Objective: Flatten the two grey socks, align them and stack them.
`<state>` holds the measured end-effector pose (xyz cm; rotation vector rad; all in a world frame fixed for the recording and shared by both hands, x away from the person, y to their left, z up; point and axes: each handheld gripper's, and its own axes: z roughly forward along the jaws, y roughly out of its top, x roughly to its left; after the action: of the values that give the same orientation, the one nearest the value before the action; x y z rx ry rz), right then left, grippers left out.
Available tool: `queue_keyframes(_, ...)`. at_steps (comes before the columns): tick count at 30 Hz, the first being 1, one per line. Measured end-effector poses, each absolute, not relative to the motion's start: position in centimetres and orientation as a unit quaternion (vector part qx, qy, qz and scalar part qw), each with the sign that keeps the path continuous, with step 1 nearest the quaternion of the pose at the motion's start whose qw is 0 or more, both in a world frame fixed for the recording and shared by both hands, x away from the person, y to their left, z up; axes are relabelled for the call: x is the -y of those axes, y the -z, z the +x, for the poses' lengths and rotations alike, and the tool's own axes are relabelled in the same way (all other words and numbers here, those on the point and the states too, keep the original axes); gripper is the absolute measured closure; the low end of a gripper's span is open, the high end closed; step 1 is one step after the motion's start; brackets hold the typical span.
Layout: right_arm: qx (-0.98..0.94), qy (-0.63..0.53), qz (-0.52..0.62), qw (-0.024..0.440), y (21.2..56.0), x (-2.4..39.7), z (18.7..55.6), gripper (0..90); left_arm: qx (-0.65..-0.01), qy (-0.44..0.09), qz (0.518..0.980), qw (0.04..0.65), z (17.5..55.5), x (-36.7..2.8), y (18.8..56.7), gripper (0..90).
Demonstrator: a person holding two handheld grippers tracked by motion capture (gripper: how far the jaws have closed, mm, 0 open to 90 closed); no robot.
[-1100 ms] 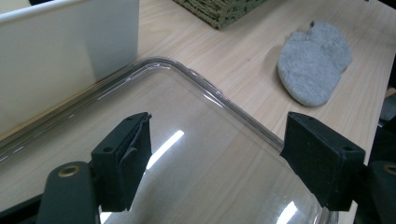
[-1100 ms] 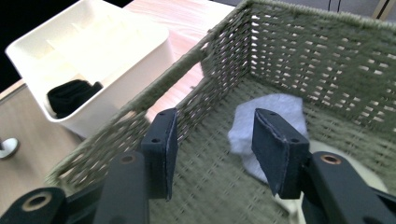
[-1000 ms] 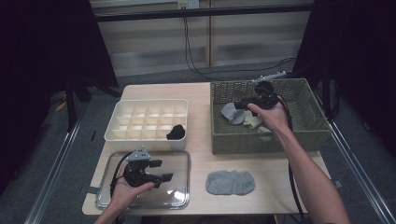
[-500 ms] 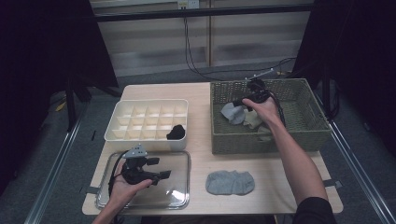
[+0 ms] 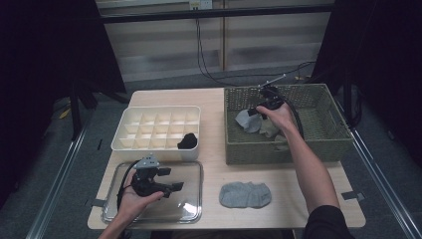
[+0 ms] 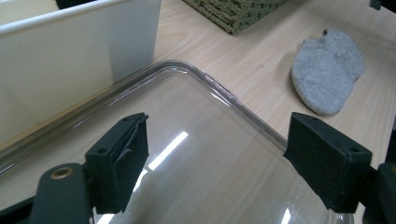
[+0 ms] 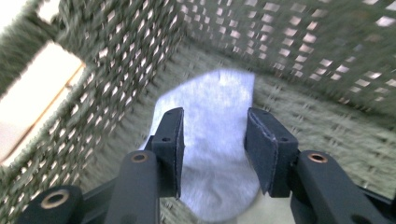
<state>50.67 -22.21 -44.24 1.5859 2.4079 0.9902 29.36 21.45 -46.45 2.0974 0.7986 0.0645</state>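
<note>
Reaching down into the wicker basket at far right, right gripper jaws just narrowing over the pale grey sock, not yet pinching; left gripper spreading empty above the clear lid.

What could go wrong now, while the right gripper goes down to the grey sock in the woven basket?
1. The right gripper, its jaws just closing with nothing pinched yet, may also catch the pale sock lying against the light grey sock.
2. In the green woven basket, a jaw could snag the weave.
3. The open left gripper hovers over the clear plastic lid and may knock it.
</note>
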Motion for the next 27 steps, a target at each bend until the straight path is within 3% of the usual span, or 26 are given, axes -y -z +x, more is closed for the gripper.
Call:
queue_keyframes(2,-0.796,-0.310,0.518,0.048,44.5,22.1,50.7,60.9,-0.321,-0.026,0.843,0.431,29.4,-21.4,46.5,20.9)
queue_keyframes(7,-0.796,-0.314,0.516,0.041,44.5,21.9,50.6,87.2,-0.314,-0.027,0.848,0.427,29.4,-21.1,46.6,21.0)
queue_keyframes(27,-0.775,-0.408,0.480,0.055,41.9,22.4,48.8,89.2,-0.316,-0.027,0.841,0.438,30.0,-21.1,46.8,17.5)
